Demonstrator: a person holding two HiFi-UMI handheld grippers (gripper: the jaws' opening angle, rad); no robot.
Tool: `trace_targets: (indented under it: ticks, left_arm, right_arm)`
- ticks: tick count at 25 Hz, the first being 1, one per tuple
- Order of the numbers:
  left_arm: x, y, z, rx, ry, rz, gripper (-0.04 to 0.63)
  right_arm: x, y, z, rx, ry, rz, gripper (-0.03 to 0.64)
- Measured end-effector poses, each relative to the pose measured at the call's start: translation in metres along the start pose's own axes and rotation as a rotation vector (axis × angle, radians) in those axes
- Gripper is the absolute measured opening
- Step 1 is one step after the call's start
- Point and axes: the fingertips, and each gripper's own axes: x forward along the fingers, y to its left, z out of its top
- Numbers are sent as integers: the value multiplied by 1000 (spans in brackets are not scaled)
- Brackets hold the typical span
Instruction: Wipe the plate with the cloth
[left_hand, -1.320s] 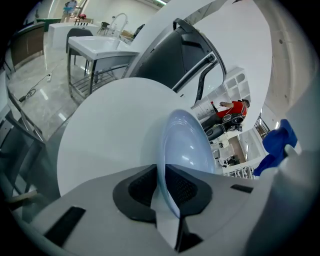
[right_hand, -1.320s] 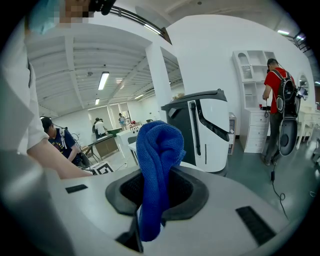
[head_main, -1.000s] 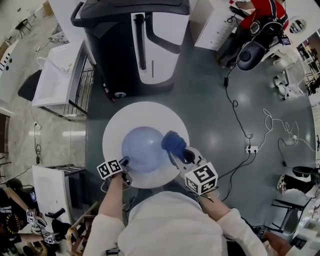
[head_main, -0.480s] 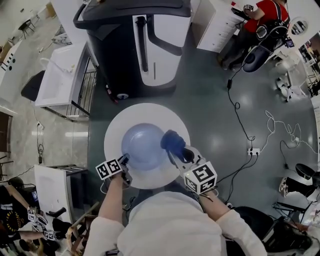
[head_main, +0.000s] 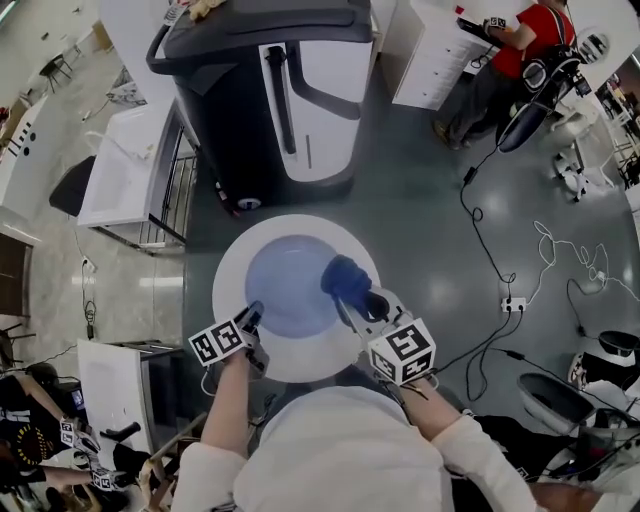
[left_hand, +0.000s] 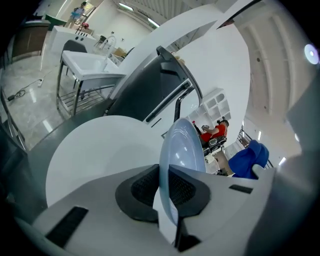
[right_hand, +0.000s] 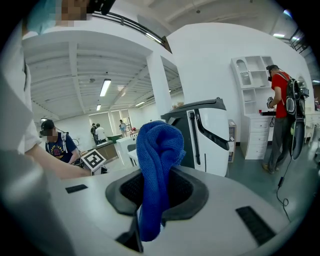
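Two things are in hand, and only one has moved in the last second: the pale blue plate (head_main: 288, 282), pinched at its near rim by the left gripper (head_main: 251, 316), now reads larger in the head view and sits further across the round white table (head_main: 232, 252) than it did a second ago. In the left gripper view it stands on edge above the tabletop rather than lying flat on it. The left fingers (left_hand: 140, 189) are clenched on that rim, the plate's edge running straight between the dark pads. The right gripper (head_main: 347, 303) has hardly shifted; its fingers (right_hand: 188, 192) are clamped on the blue cloth (right_hand: 157, 160), which bunches up out of them and hangs at the plate's right rim in the head view. Whether the cloth touches the plate there I cannot tell. My reading is that the plate has been raised and tipped to present its face, so the wiping itself seems about to begin: next, the cloth would need to press against that face and sweep across it while the left grip holds firm.
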Motion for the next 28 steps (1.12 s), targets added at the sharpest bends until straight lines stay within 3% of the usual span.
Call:
trace_targets:
  ticks: [7, 11, 17, 28]
  left_arm:
    - [-15, -45, 37, 34, -87, -54, 48]
    - [-28, -78, 49, 102, -120, -96, 48]
    - [-40, -106, 46, 201, -137, -113, 48]
    - [-50, -131, 40, 248, -158, -144, 48]
  right_arm:
    - [-9, -4, 17, -10, -48, -6, 93]
    - [-21, -5, 24, -10, -73, -12, 94]
    - [-30, -8, 37, -17, -107, -18, 92]
    - [-26, -18, 45, -51, -110, -52, 94]
